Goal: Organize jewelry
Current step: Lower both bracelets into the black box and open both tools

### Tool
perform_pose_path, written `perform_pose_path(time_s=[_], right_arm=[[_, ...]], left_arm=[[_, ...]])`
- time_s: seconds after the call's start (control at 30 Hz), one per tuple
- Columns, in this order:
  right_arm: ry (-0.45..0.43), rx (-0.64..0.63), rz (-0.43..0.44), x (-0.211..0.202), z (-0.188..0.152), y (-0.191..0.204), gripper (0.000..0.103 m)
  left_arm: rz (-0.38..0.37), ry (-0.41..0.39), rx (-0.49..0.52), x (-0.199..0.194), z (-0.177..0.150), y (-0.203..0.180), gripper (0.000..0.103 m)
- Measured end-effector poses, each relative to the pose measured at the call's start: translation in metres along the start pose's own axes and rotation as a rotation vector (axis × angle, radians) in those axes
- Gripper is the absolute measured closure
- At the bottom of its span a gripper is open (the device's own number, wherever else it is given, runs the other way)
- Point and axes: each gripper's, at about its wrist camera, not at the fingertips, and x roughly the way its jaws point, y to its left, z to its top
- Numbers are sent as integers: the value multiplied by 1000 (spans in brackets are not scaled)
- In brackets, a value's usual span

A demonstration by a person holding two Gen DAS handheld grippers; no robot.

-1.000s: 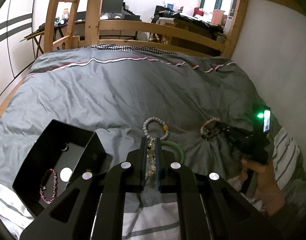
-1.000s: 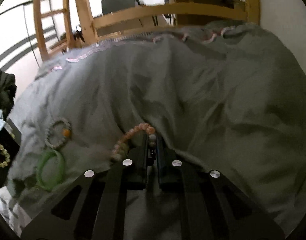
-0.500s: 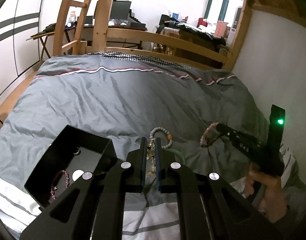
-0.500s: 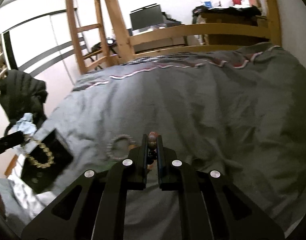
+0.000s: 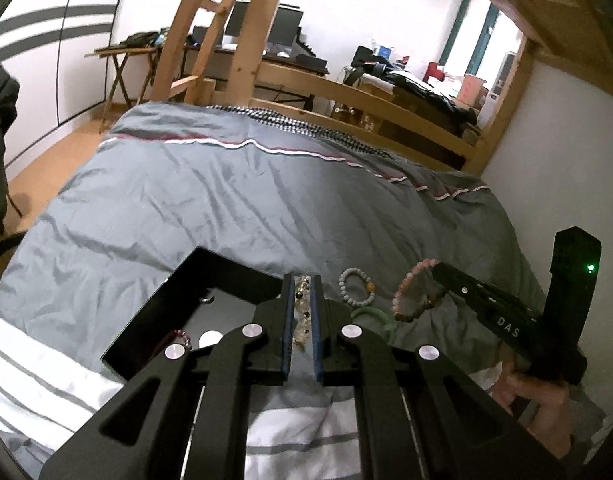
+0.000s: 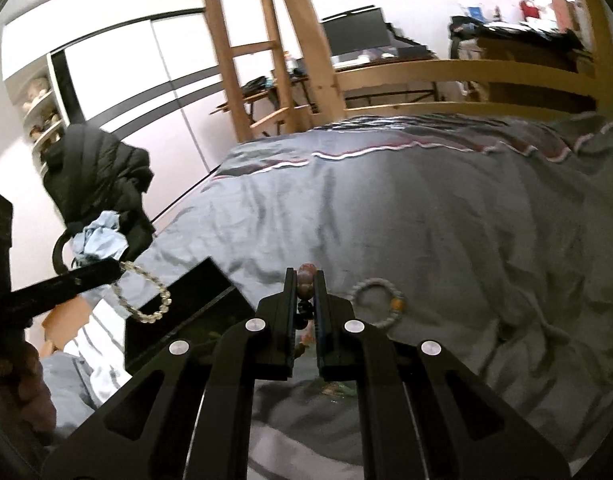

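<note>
My left gripper (image 5: 301,280) is shut on a clear yellowish bead bracelet (image 5: 302,312), held above the right edge of the black box (image 5: 210,268); the bracelet also hangs from it in the right wrist view (image 6: 146,296). The box holds a dark red bead bracelet (image 5: 178,336). My right gripper (image 6: 305,276) is shut on a pink-brown bead bracelet (image 6: 306,280), which dangles off the bed in the left wrist view (image 5: 414,292). A pale grey bead bracelet (image 5: 356,286) and a green bangle (image 5: 372,316) lie on the grey duvet.
The grey duvet (image 5: 266,200) covers the bed, with a white striped sheet (image 5: 46,380) at the near edge. Wooden bed rails (image 5: 346,92) and a ladder (image 6: 266,48) stand behind. A white wall (image 5: 566,160) is to the right. A black jacket (image 6: 98,176) hangs at the left.
My right gripper lifted the pink-brown bracelet off the duvet and swung left toward the box. My left gripper moved left over the box's edge with its bracelet.
</note>
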Motion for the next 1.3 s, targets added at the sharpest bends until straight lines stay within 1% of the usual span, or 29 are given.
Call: perform_pose_path(time_s=[0.1, 0.2, 0.3, 0.33, 0.5, 0.6, 0.77, 0.87, 0.9, 0.93, 0.97, 1.0, 1.03, 1.07, 1.1, 1.13, 1.17, 1.23, 1.27, 1.3], right_arm=[[15, -13, 43, 8, 5, 25, 95], [26, -25, 74, 14, 9, 41, 95], [39, -35, 108, 23, 15, 60, 95], [41, -46, 113, 26, 17, 67, 95], [63, -73, 149, 42, 23, 98, 95], [80, -92, 155, 52, 24, 112, 95], [118, -109, 157, 73, 21, 131, 95], [173, -104, 160, 88, 13, 137, 94], [192, -104, 155, 92, 9, 138, 94], [204, -107, 141, 93, 6, 138, 94], [208, -111, 126, 94, 4, 138, 93], [206, -118, 101, 93, 2, 137, 91], [198, -123, 83, 91, 1, 135, 88], [185, -121, 67, 86, 1, 131, 76], [175, -115, 60, 82, 1, 127, 62], [151, -107, 43, 74, 2, 119, 55], [129, -101, 23, 66, 2, 110, 46], [105, -91, -9, 52, 2, 93, 45], [100, -88, -34, 44, 0, 82, 45], [96, -85, -54, 38, -2, 74, 41]], left_arm=[[1, 14, -25, -3, -1, 9, 96], [5, 12, -50, -8, 1, 19, 96], [12, 14, -92, -12, 2, 35, 96], [3, 18, -116, -12, 1, 42, 96], [12, 55, -198, -5, -1, 67, 96], [1, 64, -256, -1, -3, 80, 96], [17, 92, -328, 6, -8, 97, 96], [32, 76, -352, 2, -8, 103, 96], [38, 69, -353, 0, -9, 103, 93], [51, 64, -353, -1, -9, 103, 77], [59, 57, -353, -3, -9, 102, 51], [73, 39, -354, -6, -9, 102, 38], [81, 22, -350, -9, -9, 101, 28], [89, 7, -337, -13, -8, 99, 28], [92, 4, -329, -13, -7, 97, 27], [83, 3, -323, -13, -7, 95, 23], [70, 5, -317, -11, -7, 93, 22], [47, 24, -290, -5, -8, 84, 21], [37, 35, -273, -1, -9, 77, 17], [36, 43, -258, 1, -9, 71, 16]])
